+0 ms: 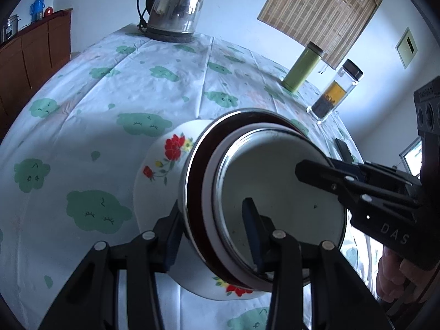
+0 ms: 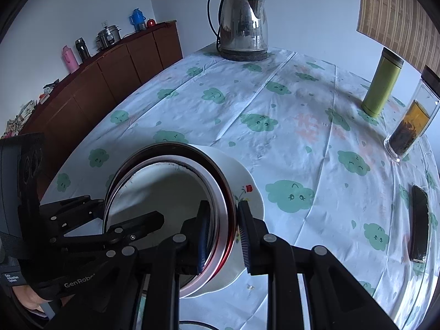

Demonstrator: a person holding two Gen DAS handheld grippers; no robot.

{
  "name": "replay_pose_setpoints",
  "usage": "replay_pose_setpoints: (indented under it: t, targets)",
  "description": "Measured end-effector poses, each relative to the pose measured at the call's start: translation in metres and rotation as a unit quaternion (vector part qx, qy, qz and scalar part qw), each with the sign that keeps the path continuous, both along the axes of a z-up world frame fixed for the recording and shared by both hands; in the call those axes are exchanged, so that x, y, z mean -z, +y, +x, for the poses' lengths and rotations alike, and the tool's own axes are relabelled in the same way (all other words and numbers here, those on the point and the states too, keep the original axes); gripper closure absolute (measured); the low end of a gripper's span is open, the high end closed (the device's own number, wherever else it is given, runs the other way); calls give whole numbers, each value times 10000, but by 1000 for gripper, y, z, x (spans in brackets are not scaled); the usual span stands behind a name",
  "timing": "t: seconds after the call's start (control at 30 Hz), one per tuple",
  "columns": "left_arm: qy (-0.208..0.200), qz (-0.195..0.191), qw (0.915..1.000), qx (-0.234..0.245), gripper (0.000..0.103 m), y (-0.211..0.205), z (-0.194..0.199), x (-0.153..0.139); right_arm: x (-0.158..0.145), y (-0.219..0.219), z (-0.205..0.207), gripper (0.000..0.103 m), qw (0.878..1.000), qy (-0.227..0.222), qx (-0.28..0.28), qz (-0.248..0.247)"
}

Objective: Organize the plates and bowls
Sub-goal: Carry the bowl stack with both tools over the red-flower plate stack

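A nest of metal-rimmed bowls [image 1: 275, 181], red-lined on the outside with a white one innermost, rests in or just over a white plate with red flowers [image 1: 159, 170]; I cannot tell whether they touch. My left gripper [image 1: 213, 233] is shut on the stack's near wall, one finger outside and one inside. From the right, my right gripper [image 1: 324, 170] is in the bowl. In the right wrist view the right gripper [image 2: 224, 233] clamps the rim of the bowls [image 2: 165, 187] above the plate [image 2: 247, 181], and the left gripper [image 2: 118, 211] holds the opposite rim.
On the cloud-print tablecloth [image 2: 275, 104] stand a steel kettle [image 2: 243, 24] at the back, a green flask [image 2: 382, 82] and a glass tea bottle [image 2: 409, 126] at the right. A dark phone [image 2: 419, 222] lies near the right edge. A brown sideboard [image 2: 110, 77] lines the left wall.
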State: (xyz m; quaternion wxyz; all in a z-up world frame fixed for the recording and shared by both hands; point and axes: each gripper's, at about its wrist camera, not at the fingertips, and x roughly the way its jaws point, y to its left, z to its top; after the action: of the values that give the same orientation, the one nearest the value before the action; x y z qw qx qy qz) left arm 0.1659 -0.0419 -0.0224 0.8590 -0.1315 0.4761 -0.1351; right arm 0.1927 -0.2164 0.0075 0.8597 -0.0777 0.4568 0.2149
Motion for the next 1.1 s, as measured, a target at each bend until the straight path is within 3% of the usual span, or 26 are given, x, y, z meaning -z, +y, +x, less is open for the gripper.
replay_pose_setpoints:
  t: [0.47, 0.9, 1.1]
  targets:
    - [-154, 88, 9998, -110, 61, 6, 4, 1, 3, 5, 0, 79, 9997, -136, 61, 176]
    - [-453, 107, 9989, -59, 59, 6, 8, 4, 13, 9, -7, 79, 9983, -575, 26, 53]
    - [-628, 6, 9980, 41, 50, 2, 9, 7, 19, 13, -18, 78, 9945, -1045, -38, -66]
